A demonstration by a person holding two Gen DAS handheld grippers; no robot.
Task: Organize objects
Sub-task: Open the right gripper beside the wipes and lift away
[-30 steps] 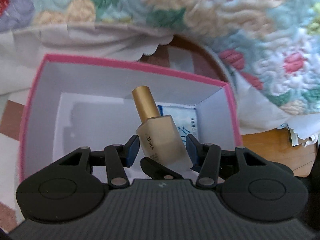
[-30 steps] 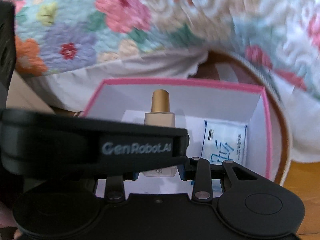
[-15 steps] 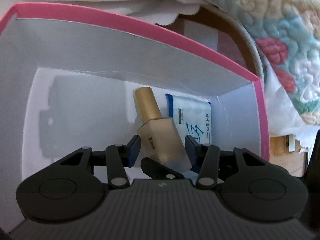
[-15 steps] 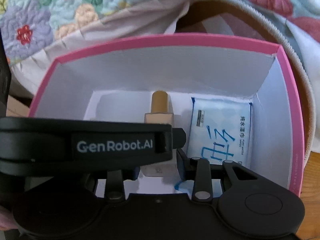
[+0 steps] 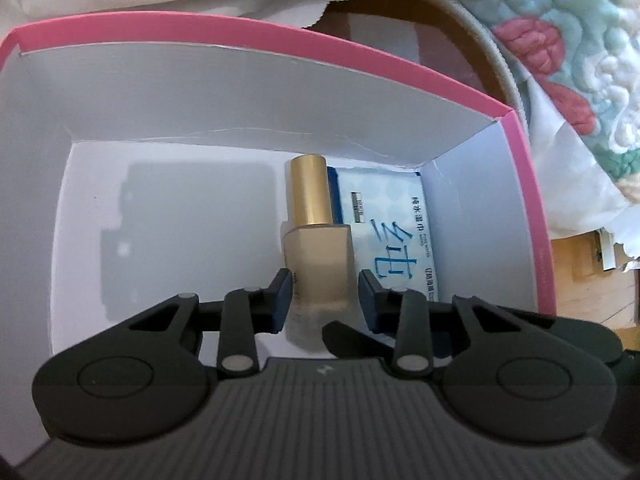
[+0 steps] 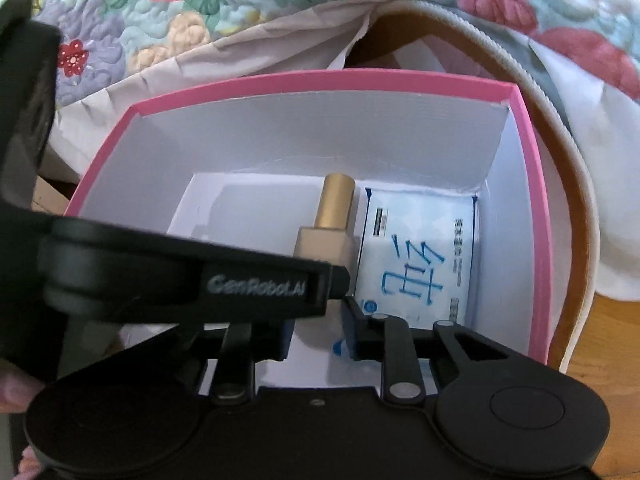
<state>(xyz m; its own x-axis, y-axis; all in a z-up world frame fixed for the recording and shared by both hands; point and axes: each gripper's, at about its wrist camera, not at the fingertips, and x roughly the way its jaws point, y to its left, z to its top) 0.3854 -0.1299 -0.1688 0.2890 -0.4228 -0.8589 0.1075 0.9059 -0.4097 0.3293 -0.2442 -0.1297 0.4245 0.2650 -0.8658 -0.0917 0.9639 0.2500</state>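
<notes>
**Bottle could tip against the wipes pack as the grip changes**

The left tool (image 5: 322,300) reaches into the pink-rimmed box (image 5: 256,36) with the gold-capped frosted bottle (image 5: 318,264) between its jaws; the jaws are closing, though a sliver of gap shows on each side, so the pads do not clearly press it. The bottle sits just beside the blue wipes pack (image 5: 394,240) lying on the box floor. A one-sided squeeze could skew the smooth bottle onto the pack or knock it over. The right tool (image 6: 318,332), its jaws narrowed with nothing between them, crowds the same box; the two tools could collide.
</notes>
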